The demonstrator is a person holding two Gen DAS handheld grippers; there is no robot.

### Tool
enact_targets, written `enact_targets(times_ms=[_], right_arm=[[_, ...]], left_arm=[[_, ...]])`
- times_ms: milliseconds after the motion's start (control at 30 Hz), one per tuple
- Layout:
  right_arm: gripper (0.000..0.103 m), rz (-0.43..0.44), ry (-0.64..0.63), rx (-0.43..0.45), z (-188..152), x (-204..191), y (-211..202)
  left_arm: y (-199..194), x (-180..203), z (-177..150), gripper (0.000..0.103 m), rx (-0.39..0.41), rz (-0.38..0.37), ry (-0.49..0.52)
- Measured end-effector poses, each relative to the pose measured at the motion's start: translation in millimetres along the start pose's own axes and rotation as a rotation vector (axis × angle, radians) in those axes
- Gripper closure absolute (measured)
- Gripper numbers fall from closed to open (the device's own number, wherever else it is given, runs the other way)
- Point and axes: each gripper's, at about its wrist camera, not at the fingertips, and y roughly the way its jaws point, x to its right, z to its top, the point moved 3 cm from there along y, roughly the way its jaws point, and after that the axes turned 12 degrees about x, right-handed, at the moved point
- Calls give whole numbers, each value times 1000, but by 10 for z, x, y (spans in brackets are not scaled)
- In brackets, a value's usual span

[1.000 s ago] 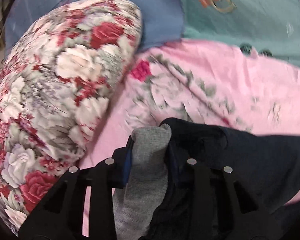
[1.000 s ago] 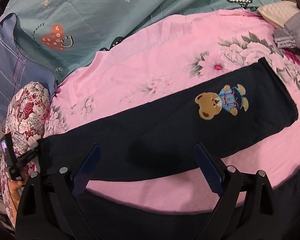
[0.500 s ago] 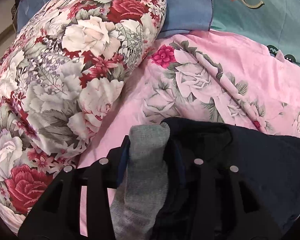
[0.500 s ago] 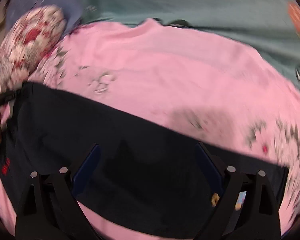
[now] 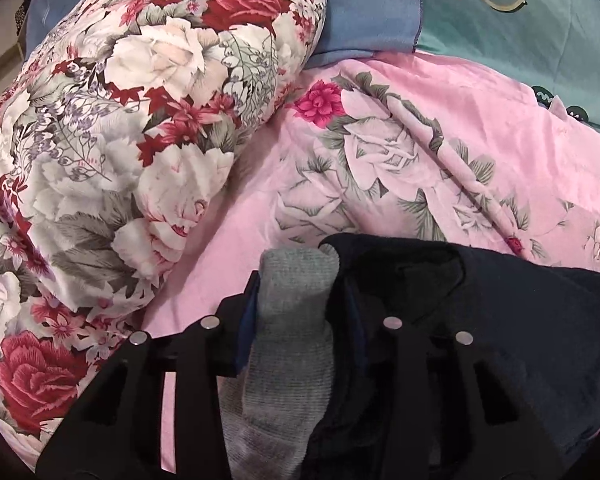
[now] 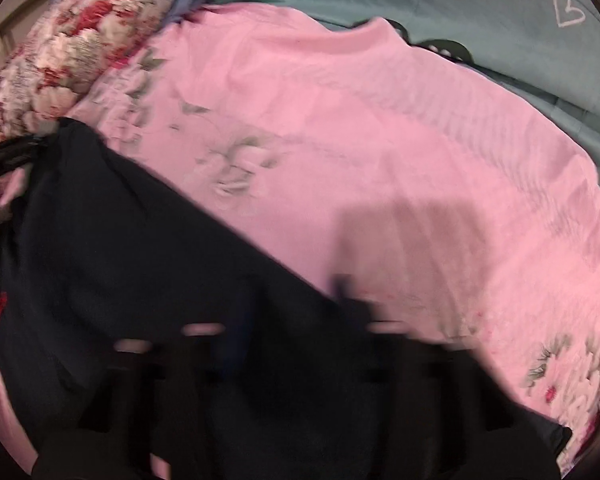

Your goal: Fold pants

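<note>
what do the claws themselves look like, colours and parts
The left claw is a matte black frame with cut-out openings, round silver rivets and blue pads on the fingers. The right claw is blurred: a black frame, pale smears where rivets would be.

Left gripper [image 5: 300, 308] around pants [image 5: 500, 320], grey lining [image 5: 292, 320]

The left gripper [image 5: 300, 300] points steeply down, its jaws narrowly apart and pressed on a grey fold of the pants [image 5: 296, 320]. The right gripper [image 6: 296, 336], blurred, also tilts downward, its jaws drawn fully together.
</note>
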Motion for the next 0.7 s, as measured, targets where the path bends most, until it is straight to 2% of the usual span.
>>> enact_targets(times_ms=[67,133,233,333,400,433,533,600,633,667,700], right_arm=[[100,-27,-15,21,-10,-60,-92],[100,5,29,57,-1,-58,-293],[100,92,93,150,-34,-75,-901],[99,134,98,204,-239,-236,-1470],[99,154,82,216,-418,-421,-1733],[99,182,86,211,-577,-522,-1859],[99,224,78,167,-939,-845,-1893],[99,238,73,122,-1167,-985,-1786],[99,237,71,97,-1284,-1041,-1707],[98,227,70,68,-1370,-1068,-1607],[93,202,60,15,-1451,-1082,-1444]], left_arm=[[-86,-51,34,66,3,-9,-21],[-224,-109,92,67,17,-30,-43],[-597,-196,185,68,50,-66,-24],[-1121,-349,161,67,107,-137,-31],[-1436,-465,0,66,134,-159,-27],[-1531,-516,-113,66,129,-160,-24],[-1631,-638,-454,65,72,-150,-17],[-1630,-666,-648,59,30,-130,-9],[-1609,-682,-735,48,8,-114,-5],[-1578,-719,-851,41,-26,-84,-13],[-1567,-758,-925,31,-53,-66,-24]])
